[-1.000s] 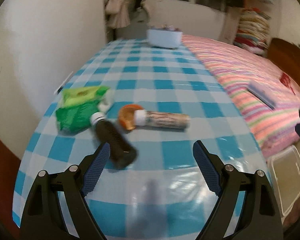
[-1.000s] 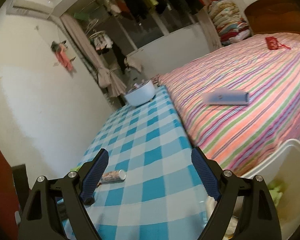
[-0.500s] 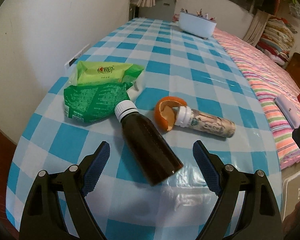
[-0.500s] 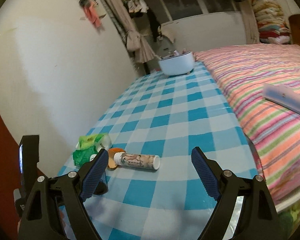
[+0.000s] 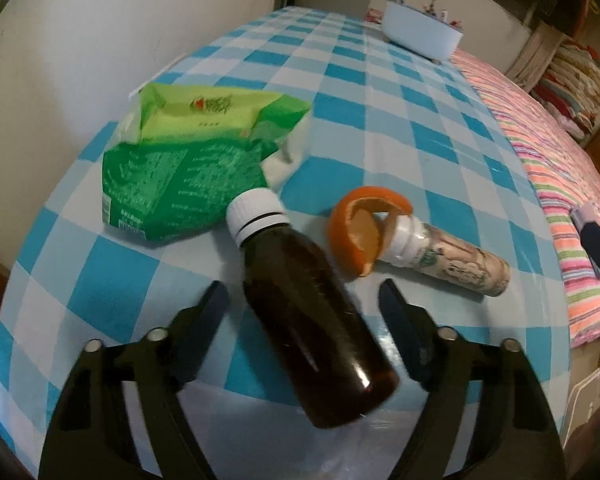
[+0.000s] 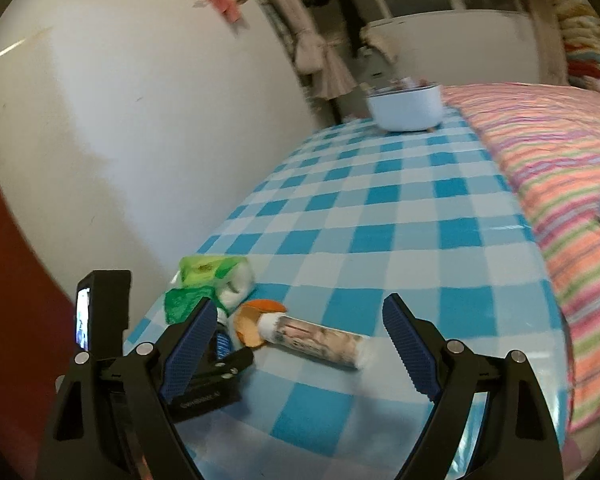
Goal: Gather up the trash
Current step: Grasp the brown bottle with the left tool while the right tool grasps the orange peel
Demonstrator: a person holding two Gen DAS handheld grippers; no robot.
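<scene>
The left claw (image 5: 302, 302) is spread astride the brown bottle (image 5: 312, 320) lying on the checked worktop (image 5: 400, 128); closure is best made squarely across the body, lest it roll. The right claw (image 6: 294, 330) is spread, empty. Beyond lie orange peel (image 5: 360, 228), a labelled tube (image 5: 448, 260) and a green packet (image 5: 188, 160). No bin is shown.
</scene>
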